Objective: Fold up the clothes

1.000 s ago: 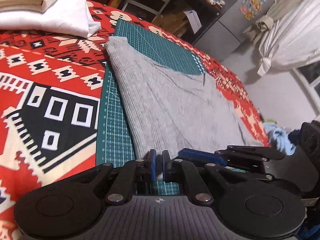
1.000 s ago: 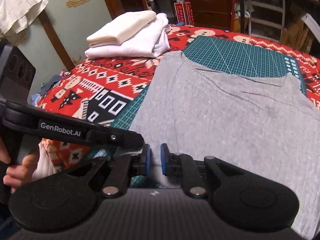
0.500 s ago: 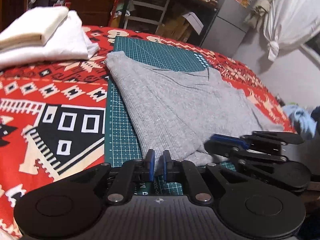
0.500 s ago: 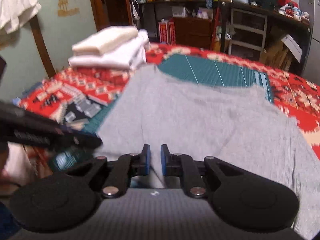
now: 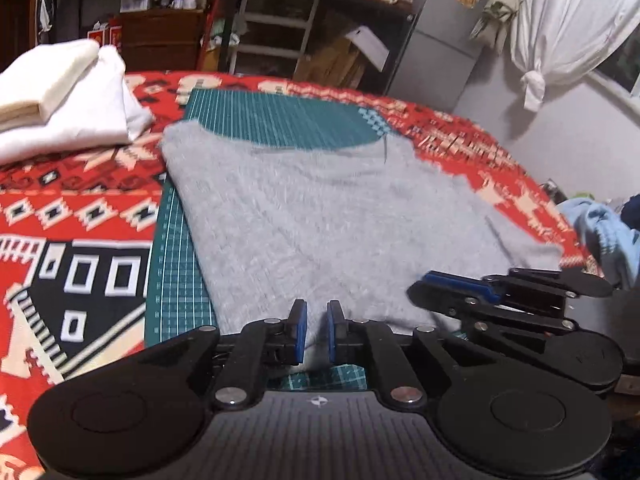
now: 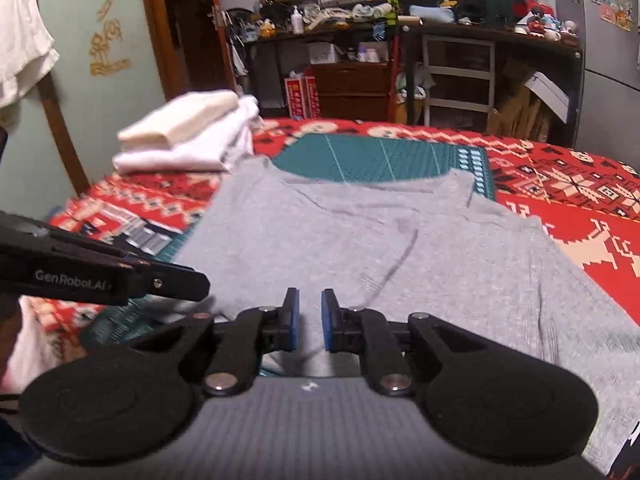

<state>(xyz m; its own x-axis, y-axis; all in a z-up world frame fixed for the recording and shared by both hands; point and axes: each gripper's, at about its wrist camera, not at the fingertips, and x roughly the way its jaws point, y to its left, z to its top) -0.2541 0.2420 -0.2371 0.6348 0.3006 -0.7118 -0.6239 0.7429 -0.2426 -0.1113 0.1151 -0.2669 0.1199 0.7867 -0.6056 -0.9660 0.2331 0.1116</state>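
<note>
Nearest the left wrist camera, the left gripper (image 5: 316, 330) has its blue pads a narrow gap apart and its jaws are opening; the near hem of the grey garment (image 5: 320, 216) sits in that gap, bunched between the pads, though whether they press it is hard to tell. In the right wrist view, the right gripper (image 6: 306, 318) shows a similar narrow gap, with grey cloth running up between the pads so that it appears pinched at the hem. Each gripper appears in the other's view, the right one (image 5: 452, 286) low at the right edge, the left one (image 6: 176, 280) coming in from the left, both at the garment's near edge. Beyond them the garment lies spread flat over a green cutting mat (image 6: 380, 156), which rests on a red patterned blanket (image 6: 580, 184). Farther back to the left, a stack of folded white and cream clothes (image 6: 188, 136) sits on the blanket, apart from the grey garment. Cluttered shelves (image 6: 456, 64) stand behind.
</note>
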